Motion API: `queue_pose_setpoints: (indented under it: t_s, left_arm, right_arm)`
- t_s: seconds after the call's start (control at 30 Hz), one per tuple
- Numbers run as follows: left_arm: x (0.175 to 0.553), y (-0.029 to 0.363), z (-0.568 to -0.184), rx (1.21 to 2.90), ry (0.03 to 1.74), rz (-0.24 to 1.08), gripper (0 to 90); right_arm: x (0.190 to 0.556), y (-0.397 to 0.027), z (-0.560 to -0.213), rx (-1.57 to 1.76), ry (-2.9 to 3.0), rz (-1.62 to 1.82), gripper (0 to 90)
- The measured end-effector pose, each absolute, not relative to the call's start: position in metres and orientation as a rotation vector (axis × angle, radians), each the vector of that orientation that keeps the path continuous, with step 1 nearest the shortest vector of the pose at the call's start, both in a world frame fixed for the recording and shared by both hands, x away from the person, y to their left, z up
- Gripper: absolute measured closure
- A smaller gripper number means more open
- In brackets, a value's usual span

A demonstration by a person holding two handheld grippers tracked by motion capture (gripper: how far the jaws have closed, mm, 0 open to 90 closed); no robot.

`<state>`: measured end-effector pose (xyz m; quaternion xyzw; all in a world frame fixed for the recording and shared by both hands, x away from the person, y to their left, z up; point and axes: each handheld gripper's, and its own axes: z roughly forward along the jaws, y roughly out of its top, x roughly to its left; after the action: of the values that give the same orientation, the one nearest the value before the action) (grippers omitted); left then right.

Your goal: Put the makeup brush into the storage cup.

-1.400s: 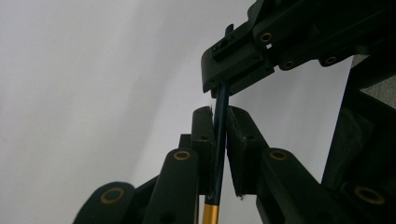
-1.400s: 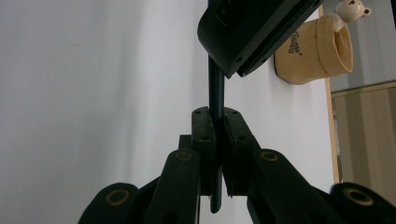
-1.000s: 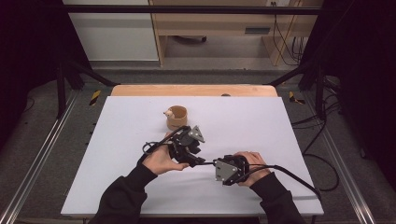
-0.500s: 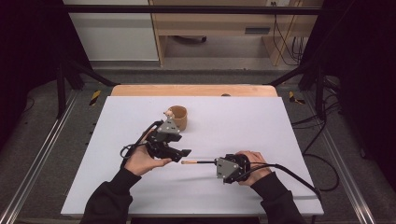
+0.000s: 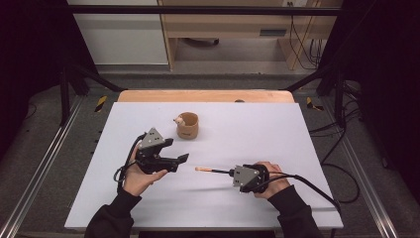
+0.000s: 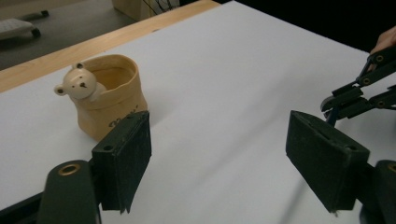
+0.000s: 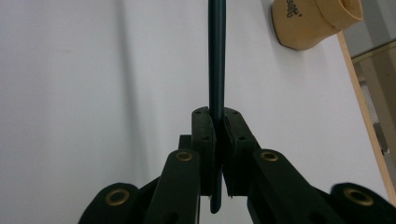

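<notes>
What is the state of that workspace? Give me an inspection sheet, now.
Surface: white table top, wooden strip along the far edge.
Job's things: dark stick with an orange tip, clamped in the right hand-held gripper; tan cup with a bear figure on its rim, upright, apart from both grippers.
Clutter: nothing seen.
Grippers: left hand-held gripper open, its jaws have just been opening, nothing between them; right shut on the stick, tip pointing toward the left one.
Cables: one trails from each gripper; the right cable runs off the table's right edge.
Surroundings: wooden shelf unit, loose floor cables, metal frame rails.
</notes>
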<state>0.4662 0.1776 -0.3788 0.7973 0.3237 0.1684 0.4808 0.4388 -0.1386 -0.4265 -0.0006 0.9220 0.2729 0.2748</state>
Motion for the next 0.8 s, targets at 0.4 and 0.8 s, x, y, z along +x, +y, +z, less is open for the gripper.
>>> queue_pose_setpoints:
  t_s: [0.4, 0.8]
  left_arm:
    - [0.456, 0.193, -0.394, 1.803, 0.849, 0.438, 20.4]
    - [0.451, 0.190, -0.403, 1.762, 0.867, 0.451, 20.4]
  right_arm:
    - [0.439, -0.149, -0.427, 0.191, 2.478, 0.866, 84.9]
    - [0.441, -0.152, -0.426, 0.341, 2.469, 0.996, 84.9]
